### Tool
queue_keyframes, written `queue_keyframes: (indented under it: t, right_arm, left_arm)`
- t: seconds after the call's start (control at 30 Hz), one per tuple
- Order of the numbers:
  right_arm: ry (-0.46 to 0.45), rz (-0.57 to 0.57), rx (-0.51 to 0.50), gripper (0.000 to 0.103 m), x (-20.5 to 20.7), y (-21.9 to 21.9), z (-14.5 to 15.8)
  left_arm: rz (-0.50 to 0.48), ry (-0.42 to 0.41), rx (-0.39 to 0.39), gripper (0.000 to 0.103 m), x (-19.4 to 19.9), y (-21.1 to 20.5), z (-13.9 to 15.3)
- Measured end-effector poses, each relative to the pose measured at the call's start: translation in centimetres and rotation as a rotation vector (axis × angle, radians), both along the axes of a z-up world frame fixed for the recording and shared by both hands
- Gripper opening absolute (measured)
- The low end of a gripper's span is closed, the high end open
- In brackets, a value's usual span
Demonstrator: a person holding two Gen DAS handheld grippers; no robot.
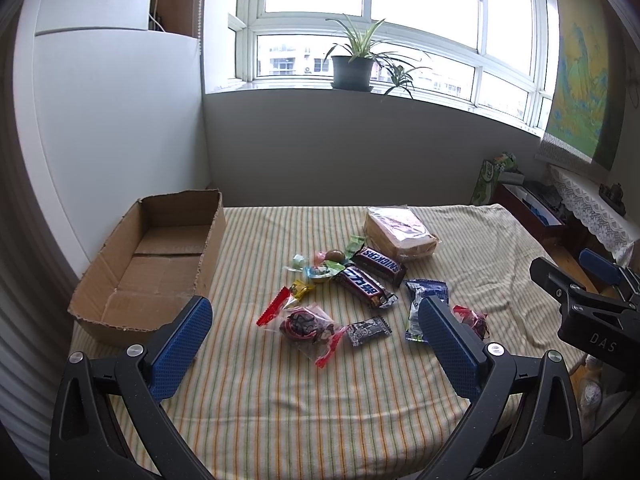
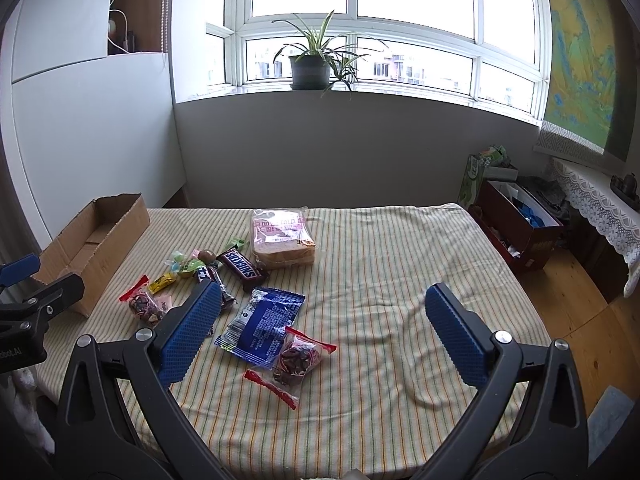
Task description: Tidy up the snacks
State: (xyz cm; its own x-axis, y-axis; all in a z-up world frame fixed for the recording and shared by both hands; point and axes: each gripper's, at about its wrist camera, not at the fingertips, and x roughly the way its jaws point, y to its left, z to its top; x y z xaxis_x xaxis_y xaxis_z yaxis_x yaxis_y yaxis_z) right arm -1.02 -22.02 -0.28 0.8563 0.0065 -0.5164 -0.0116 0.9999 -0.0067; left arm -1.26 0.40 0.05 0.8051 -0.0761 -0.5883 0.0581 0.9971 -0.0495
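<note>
So you are at the very start of the sorting: nothing is in the cardboard box [image 1: 160,264] yet, and every snack lies loose on the striped surface [image 1: 320,400]. Your left tongs [image 1: 316,336] are spread wide and hold nothing, hovering above the cloth; the box sits just ahead of their left finger, and the clear pouch of dark sweets with red ends [image 1: 304,326] lies straight ahead between the two fingers. Beyond it are the two Snickers bars [image 1: 380,266], a scatter of small wrapped candies [image 1: 316,270], and farthest off the bagged sliced bread [image 1: 400,236]. Your right tongs [image 2: 324,328] are likewise fully open and empty; between their fingers, toward the left finger, lie the blue packet [image 2: 266,324] and a second clear pouch of sweets [image 2: 298,358], which overlaps the packet's near corner. The likely next move is a first pick, and the left side looks best placed for it. That calls for lowering the left tongs over the pouch ahead, closing on its bulky middle rather than the thin crinkled ends, then swinging left into the box. Mind that the soft cloth may bunch up under the fingertips and get pinched.
</note>
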Motion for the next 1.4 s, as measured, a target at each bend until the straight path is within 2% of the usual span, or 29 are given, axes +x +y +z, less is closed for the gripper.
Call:
queue_keyframes:
  t: [0.47,0.77,0.87,1.0,1.13,1.2,1.4]
  right_arm:
    - [0.028,-0.009,0.008,0.103,1.0,-1.5,-1.3]
    - [0.080,0.026,0.037,0.103,1.6,-3.3,-2.8]
    - [0.135,0.065,0.076,0.094,2.3,-4.2,-3.5]
    - [0.192,0.092,0.058,0.089,2.8,-4.6,-4.5]
    - [0.223,0.119,0.050,0.085,2.9,-4.4,-5.0]
    - [0.245,0.137,0.057,0.077,3.0,-4.1,-5.4]
    - [0.344,0.167,0.190,0.076,4.1,-3.7,-7.1]
  left_arm:
    - [0.010,0.041,0.013,0.102,0.3,0.9,-1.9]
    - [0.014,0.091,0.021,0.095,0.4,1.9,-3.7]
    - [0.006,0.110,0.016,0.091,0.6,2.1,-4.3]
    - [-0.009,0.136,0.007,0.078,0.7,2.2,-5.0]
    - [-0.017,0.163,-0.008,0.076,0.9,2.4,-5.8]
    - [-0.026,0.175,-0.015,0.069,1.0,2.4,-6.2]
    - [-0.044,0.219,-0.080,0.068,1.8,2.7,-7.0]
